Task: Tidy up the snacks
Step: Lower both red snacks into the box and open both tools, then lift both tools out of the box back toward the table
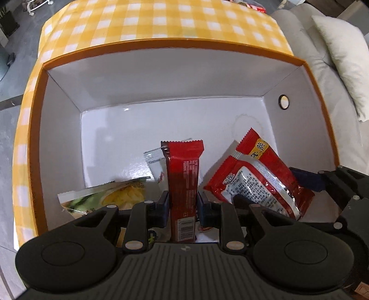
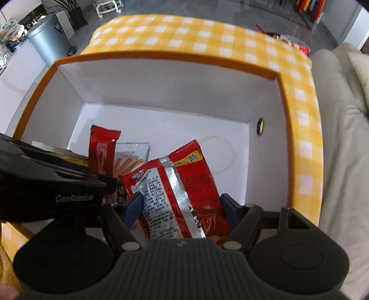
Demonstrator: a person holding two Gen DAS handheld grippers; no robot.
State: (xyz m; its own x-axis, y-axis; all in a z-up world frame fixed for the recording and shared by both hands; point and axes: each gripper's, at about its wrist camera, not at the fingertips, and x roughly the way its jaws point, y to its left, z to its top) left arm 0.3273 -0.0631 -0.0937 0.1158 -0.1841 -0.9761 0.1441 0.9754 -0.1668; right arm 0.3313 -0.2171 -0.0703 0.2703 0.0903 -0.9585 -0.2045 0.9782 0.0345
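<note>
Both grippers hang over an open orange-rimmed box with white inner walls. My left gripper is shut on a slim red snack bar, held upright inside the box. My right gripper is shut on a red snack bag with a silver seam; this bag shows in the left wrist view too. The bar also shows in the right wrist view. On the box floor lie a green-yellow snack packet and a clear biscuit packet.
The box stands on a yellow-and-white checked tablecloth. A beige sofa with a cushion is to the right. More snack packets lie at the table's far right edge. A grey bin stands far left.
</note>
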